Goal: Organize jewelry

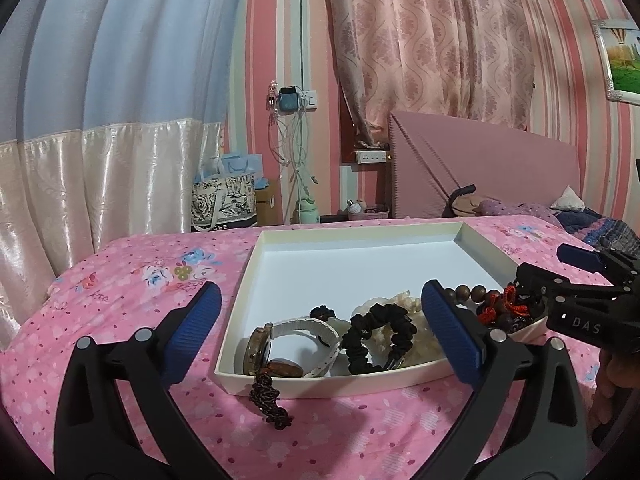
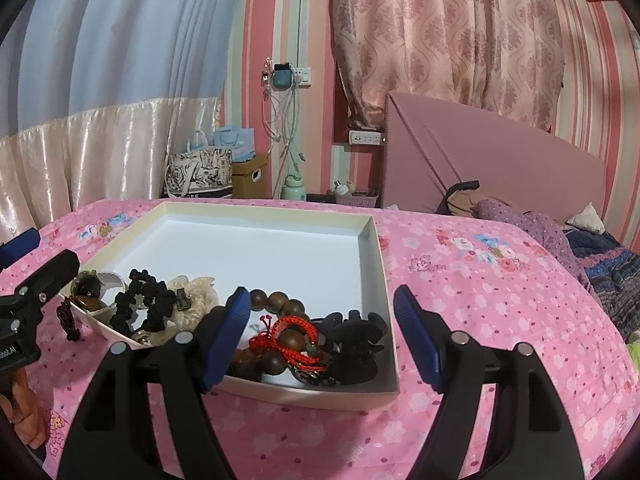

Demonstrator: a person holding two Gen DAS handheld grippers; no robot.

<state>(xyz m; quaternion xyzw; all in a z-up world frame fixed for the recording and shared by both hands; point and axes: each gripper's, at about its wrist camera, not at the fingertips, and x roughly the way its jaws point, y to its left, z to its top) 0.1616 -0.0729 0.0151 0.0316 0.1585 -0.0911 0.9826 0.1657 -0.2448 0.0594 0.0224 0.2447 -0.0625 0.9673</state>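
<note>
A shallow white box (image 1: 488,258) sits on the pink floral bed (image 1: 132,280). Along its near edge lie a white-strapped watch (image 1: 304,330), a black scrunchie (image 1: 378,334) and a wooden bead bracelet (image 2: 280,308). Both the left tongs (image 1: 320,332) and right tongs (image 2: 322,336) gape wide, holding nothing.

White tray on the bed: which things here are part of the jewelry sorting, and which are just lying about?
Part of the job:
white tray
wooden bead bracelet
red cord
black scrunchie
watch
dark braided tassel

Lying about:
floral tote bag
green bottle
charging cables
</note>
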